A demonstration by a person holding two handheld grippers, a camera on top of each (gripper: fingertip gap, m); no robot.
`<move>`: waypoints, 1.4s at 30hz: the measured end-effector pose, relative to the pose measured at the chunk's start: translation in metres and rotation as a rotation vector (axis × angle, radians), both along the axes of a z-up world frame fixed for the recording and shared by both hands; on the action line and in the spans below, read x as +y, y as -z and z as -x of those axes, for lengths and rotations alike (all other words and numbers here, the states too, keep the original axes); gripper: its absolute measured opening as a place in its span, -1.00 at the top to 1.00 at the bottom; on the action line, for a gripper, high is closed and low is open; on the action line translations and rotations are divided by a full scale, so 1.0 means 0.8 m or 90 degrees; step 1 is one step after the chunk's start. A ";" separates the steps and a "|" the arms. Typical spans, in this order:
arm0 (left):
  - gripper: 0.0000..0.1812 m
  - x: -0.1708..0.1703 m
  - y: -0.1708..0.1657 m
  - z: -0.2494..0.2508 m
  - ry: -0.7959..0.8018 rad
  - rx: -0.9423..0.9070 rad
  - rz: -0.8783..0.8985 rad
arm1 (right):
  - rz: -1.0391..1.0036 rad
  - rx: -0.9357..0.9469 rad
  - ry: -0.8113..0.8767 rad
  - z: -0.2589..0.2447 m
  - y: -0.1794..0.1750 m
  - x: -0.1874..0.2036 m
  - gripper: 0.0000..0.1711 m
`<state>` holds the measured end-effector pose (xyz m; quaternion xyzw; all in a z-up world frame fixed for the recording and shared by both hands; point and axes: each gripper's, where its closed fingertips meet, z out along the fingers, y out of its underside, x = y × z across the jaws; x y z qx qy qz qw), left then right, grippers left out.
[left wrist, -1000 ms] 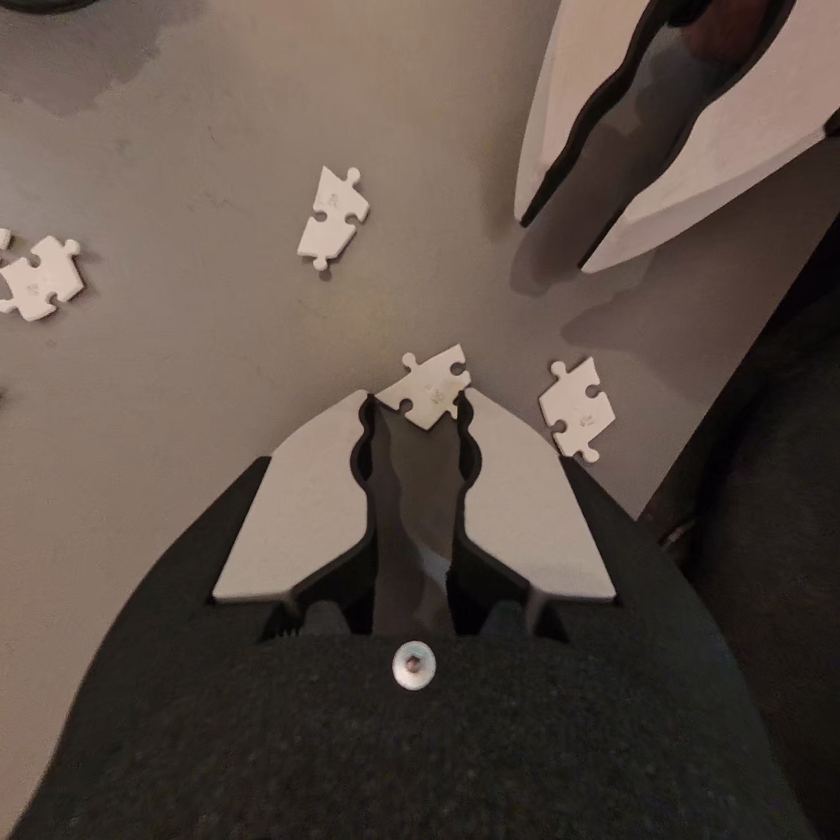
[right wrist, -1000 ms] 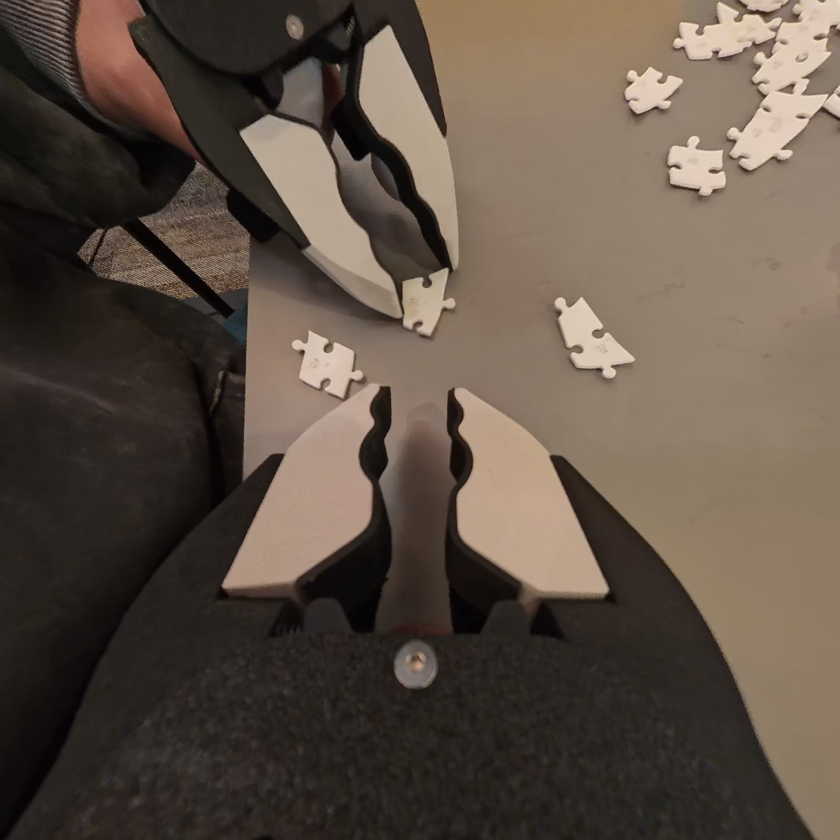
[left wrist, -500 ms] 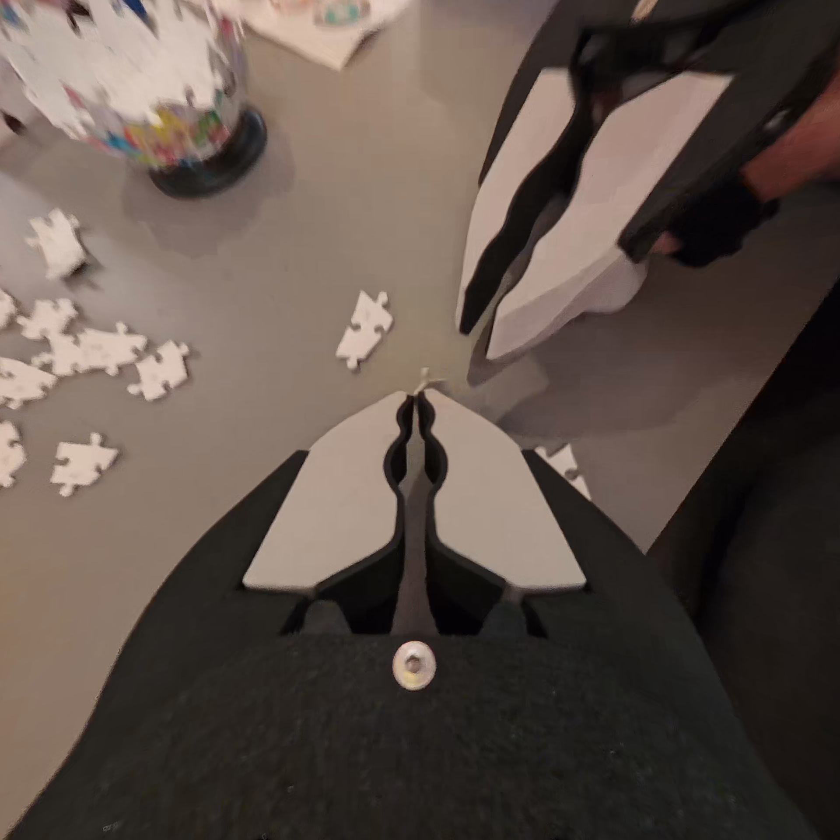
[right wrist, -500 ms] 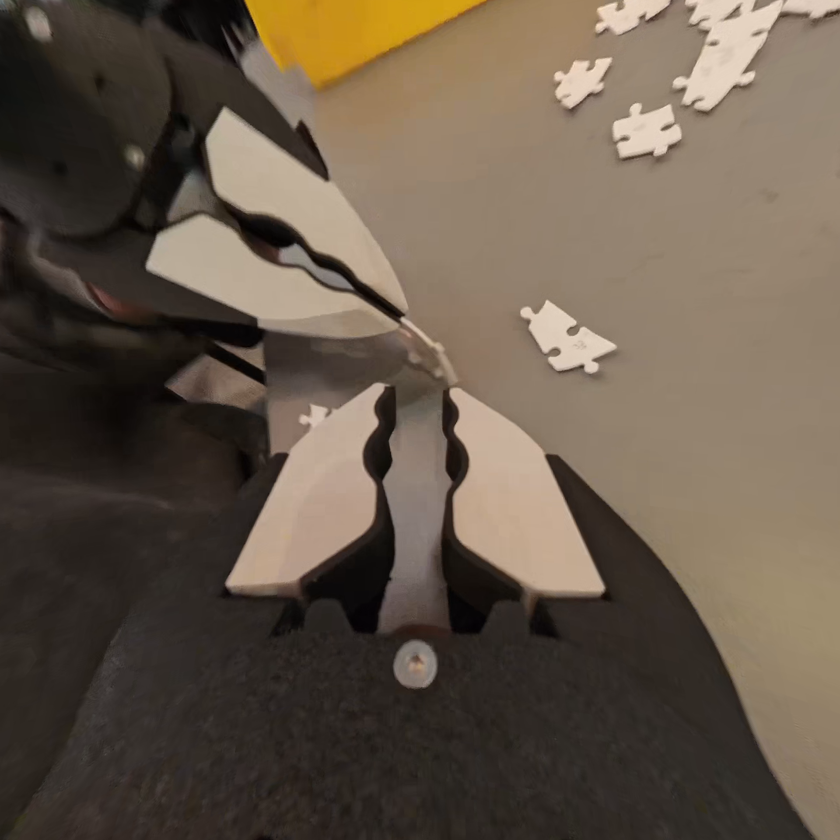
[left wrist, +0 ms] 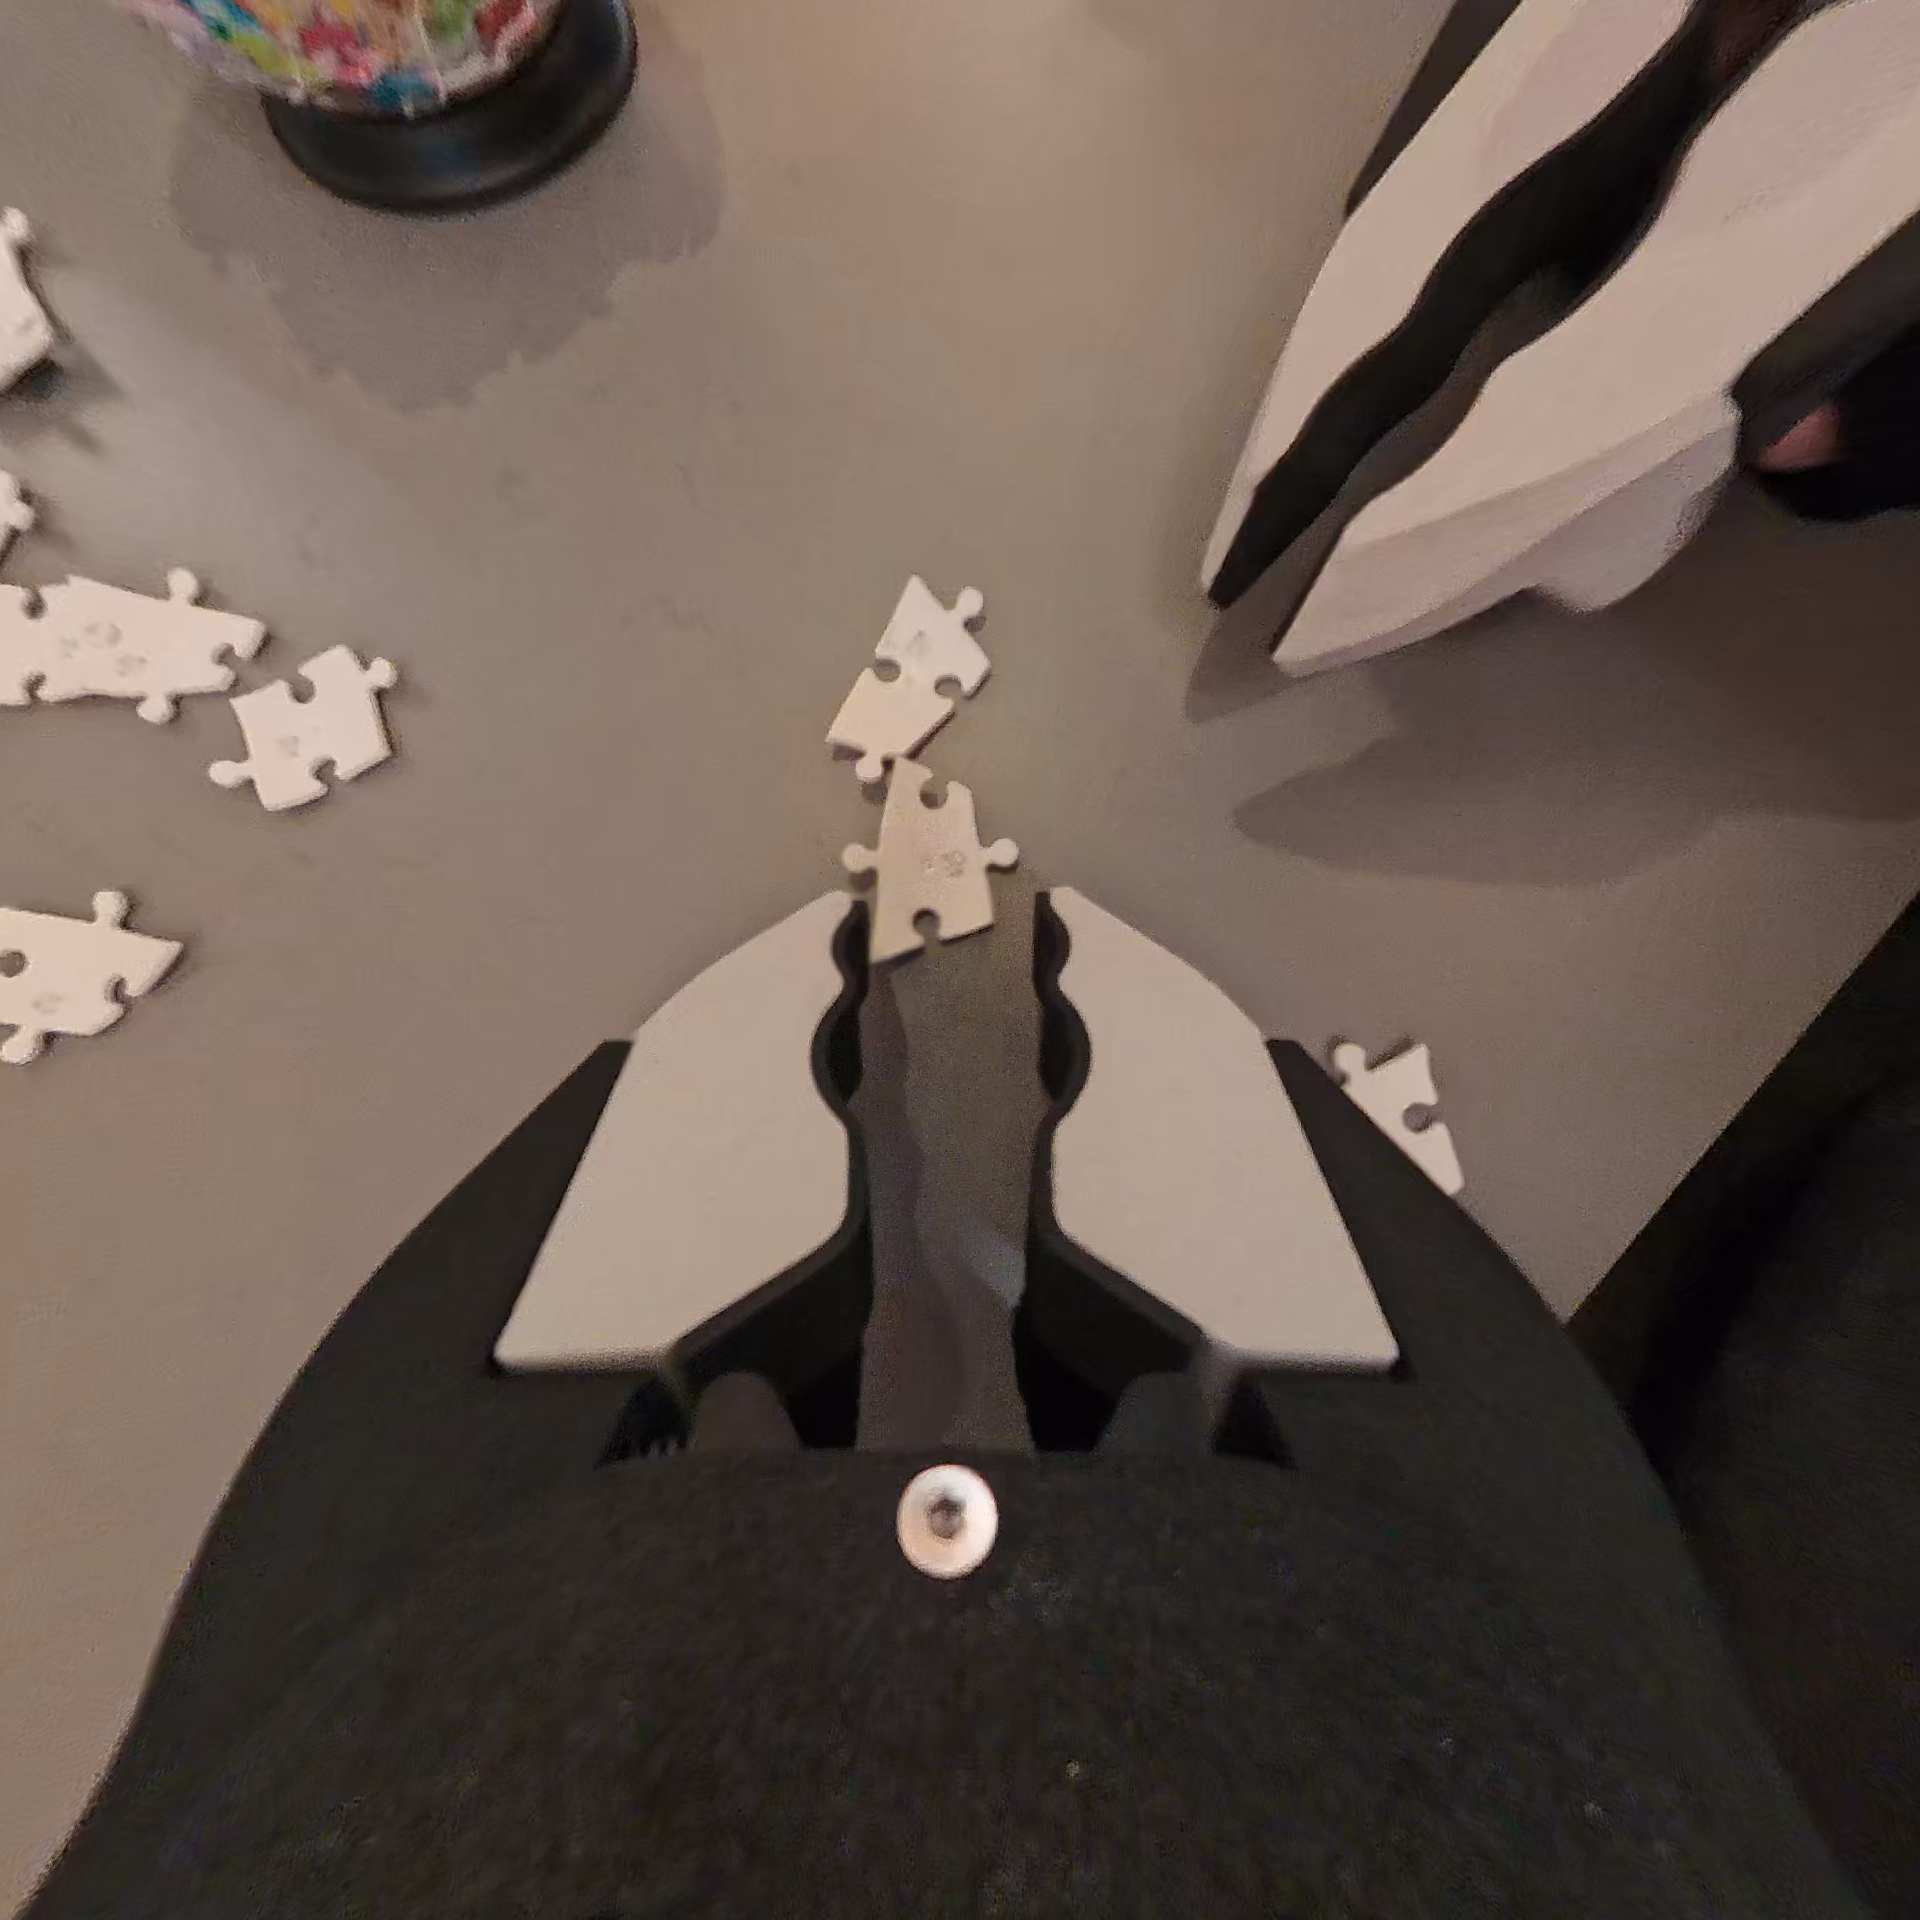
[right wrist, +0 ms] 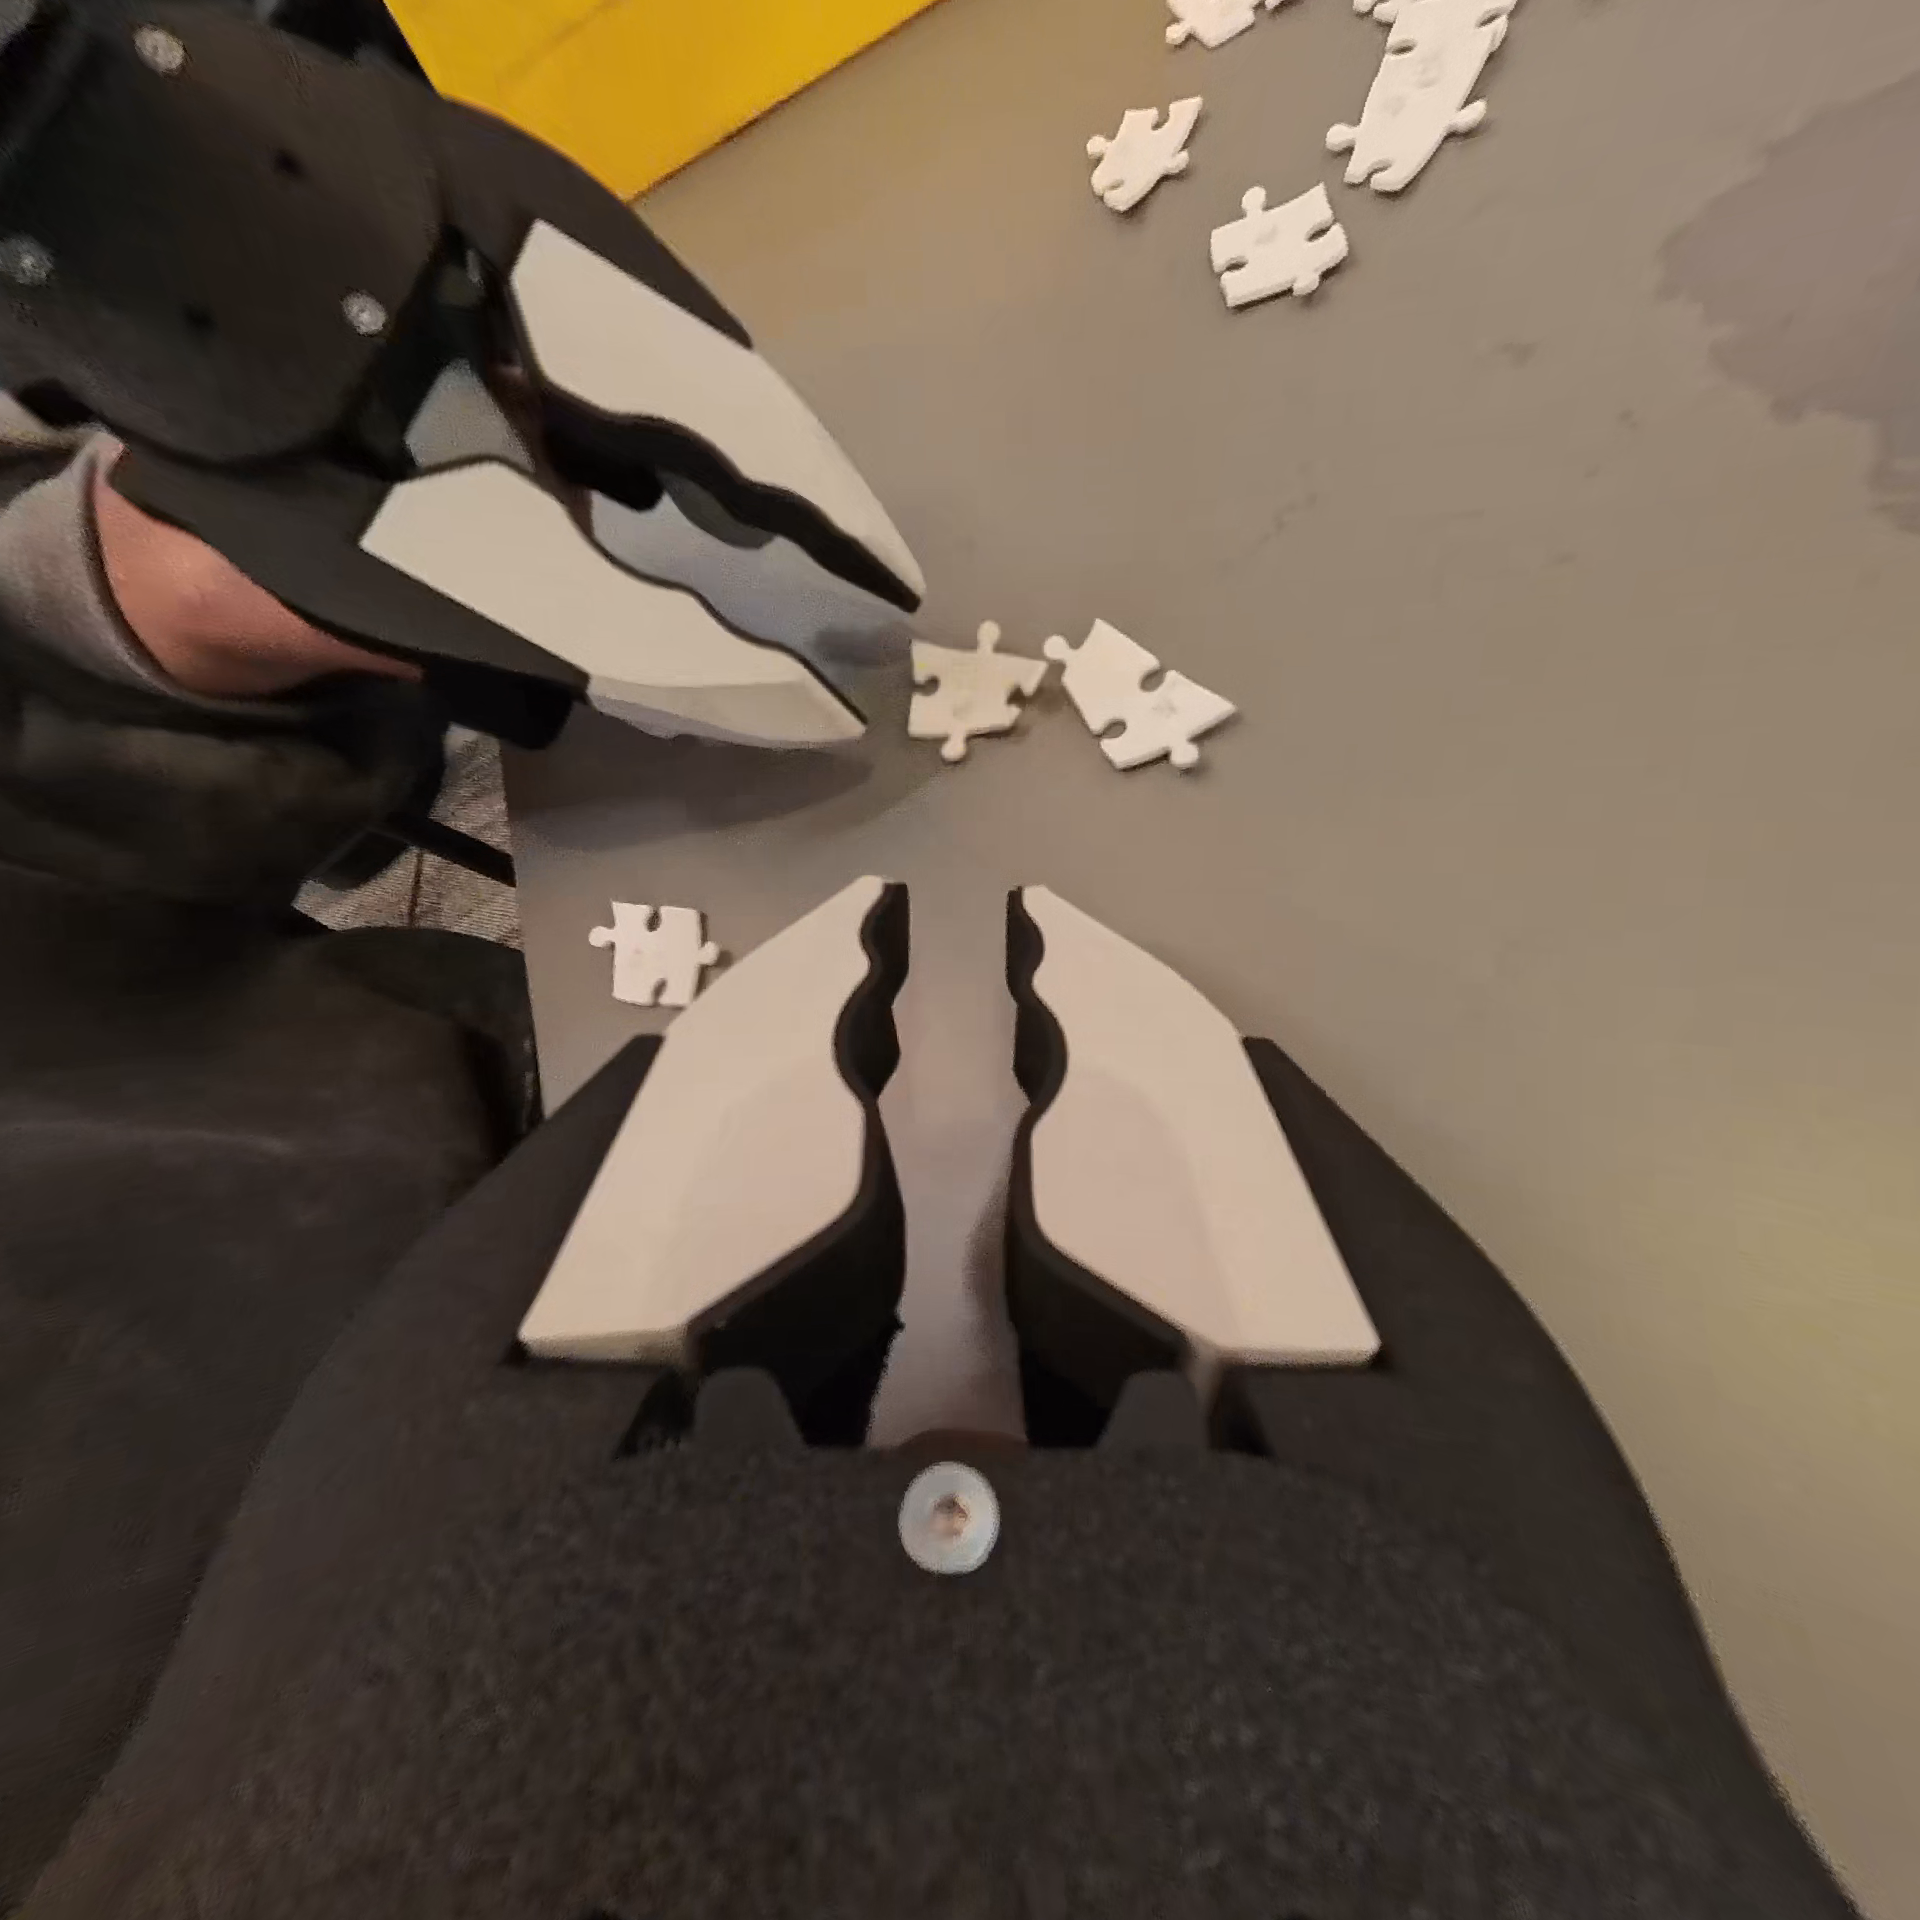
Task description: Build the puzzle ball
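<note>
The step in hand is judged to be the gathering of loose pieces for the puzzle ball (left wrist: 405,62), whose coloured, partly built body on a black base is seen at the far edge of the grey surface (left wrist: 644,436) in the left wrist view.

The left hand-held gripper (left wrist: 945,914) is released, its jaws parted, and nothing is grasped between them. A white puzzle piece (left wrist: 932,864) lies flat on the surface just beyond its fingertips, nearer the left finger than the right. A second white piece (left wrist: 914,675) lies just past the first, on the side towards the ball, their corners touching or nearly so; which cannot be told. More white pieces (left wrist: 307,727) are scattered well to the left of the first piece, and one more piece (left wrist: 1397,1112) lies at the surface's near edge, partly hidden by the left hand-held gripper's right finger.

The right hand-held gripper (right wrist: 956,904) is likewise released and empty, held above bare surface, well short of the first piece.

For the next move, one piece would probably have to be centred between the parted jaws before they are closed, with care taken that the adjoining piece is not nudged or pinched along with it. Lifting a flat, thin piece cleanly is judged likely to call for a low, edge-on approach.
</note>
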<state>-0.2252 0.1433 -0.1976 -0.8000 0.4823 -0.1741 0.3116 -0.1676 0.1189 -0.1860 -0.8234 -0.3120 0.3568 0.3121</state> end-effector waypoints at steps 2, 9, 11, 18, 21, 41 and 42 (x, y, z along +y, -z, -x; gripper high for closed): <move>0.63 0.004 0.004 0.002 0.008 0.014 0.000 | -0.006 -0.003 -0.002 -0.001 -0.001 -0.001 0.79; 0.75 0.000 0.018 -0.008 0.032 0.057 -0.027 | -0.002 0.004 0.007 -0.006 -0.003 -0.001 0.80; 0.76 0.000 0.017 -0.009 0.035 0.066 -0.038 | 0.000 0.005 0.006 -0.005 -0.002 0.000 0.81; 0.76 -0.006 -0.013 -0.026 0.044 0.036 -0.143 | 0.056 0.072 0.031 0.003 -0.008 0.007 0.82; 0.76 -0.010 -0.045 -0.042 0.045 -0.010 -0.200 | 0.122 0.192 0.050 0.007 -0.028 0.008 0.78; 0.63 -0.017 -0.068 -0.061 0.056 -0.140 -0.087 | 0.099 0.251 0.028 -0.031 -0.074 0.030 0.98; 0.63 -0.006 -0.077 -0.058 0.062 -0.154 -0.073 | 0.066 0.213 0.024 -0.046 -0.084 0.044 0.98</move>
